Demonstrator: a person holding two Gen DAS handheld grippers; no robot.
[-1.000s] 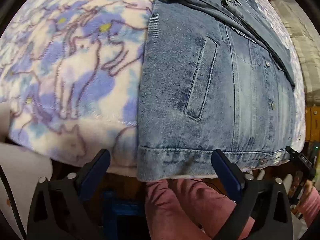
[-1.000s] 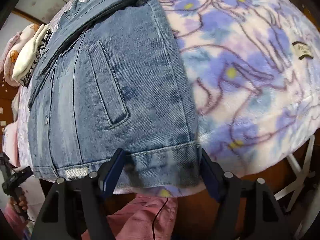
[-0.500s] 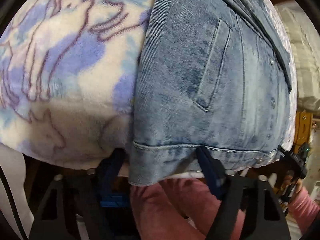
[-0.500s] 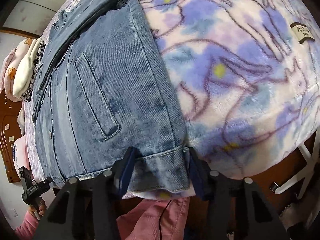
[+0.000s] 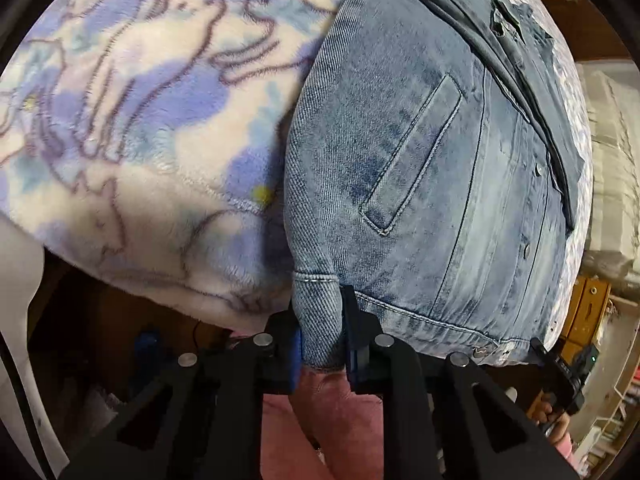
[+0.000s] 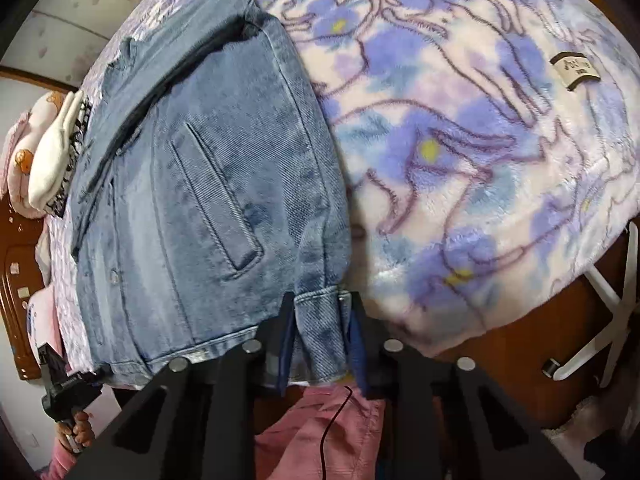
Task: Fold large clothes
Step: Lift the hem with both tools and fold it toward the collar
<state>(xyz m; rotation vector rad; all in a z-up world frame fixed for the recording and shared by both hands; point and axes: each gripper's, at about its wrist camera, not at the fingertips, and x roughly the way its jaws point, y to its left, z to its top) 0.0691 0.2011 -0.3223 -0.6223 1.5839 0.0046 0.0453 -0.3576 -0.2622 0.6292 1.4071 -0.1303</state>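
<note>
Denim jacket (image 5: 420, 168) hem pinched; fleece blanket (image 6: 480, 160) beneath.

Bare blanket (image 6: 460, 140) beside jacket (image 6: 224, 184) lies unobstructed.

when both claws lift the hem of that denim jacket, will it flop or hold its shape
The denim jacket will probably bend as a thick slab, not drape: its layered hem stands bunched between the left claw and the right claw. It looks fairly heavy, so the middle may sag. The plush blanket likely adds drag.
</note>
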